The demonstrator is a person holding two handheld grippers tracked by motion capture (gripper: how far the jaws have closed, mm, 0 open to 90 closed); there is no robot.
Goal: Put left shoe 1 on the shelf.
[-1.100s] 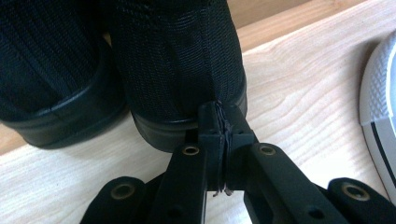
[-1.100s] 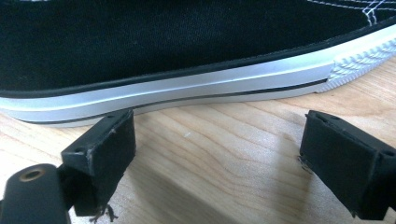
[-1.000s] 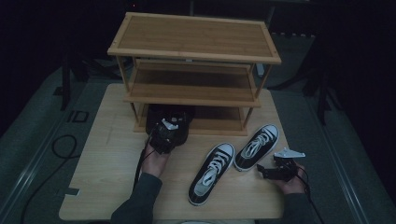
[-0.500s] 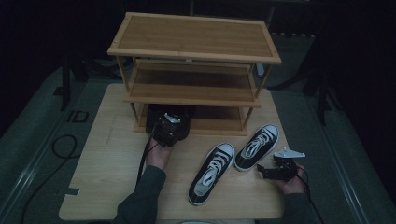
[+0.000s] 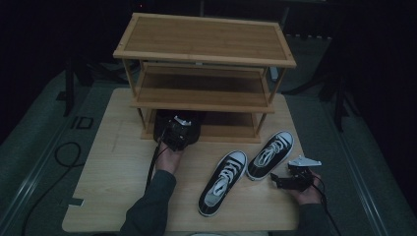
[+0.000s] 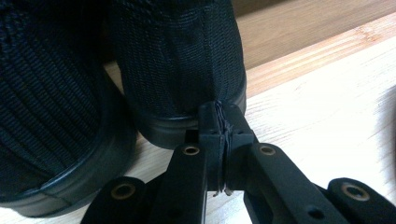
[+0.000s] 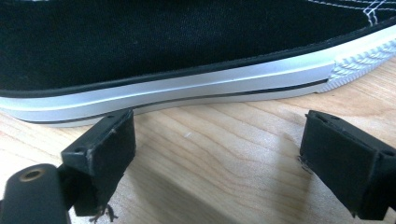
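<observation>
Left gripper has slid forward, pushing the black shoe under the rack; jaws pinched shut on its heel. Its long axis runs into the bottom shelf. Right gripper rests open beside a sneaker.

1. We see the left gripper farther up the table than a second ago: then it sat a little out from the wooden rack, and now it is tucked in at the mouth of the bottom shelf.
2. Our left forearm has stretched out with it, so more sleeve lies over the table than before.
3. The dark shoes at the left gripper's tip have gone in along with it and now stand at the shelf's front edge, just under the middle board.
4. The left hand's cable now trails in a straighter line back toward us.
</observation>
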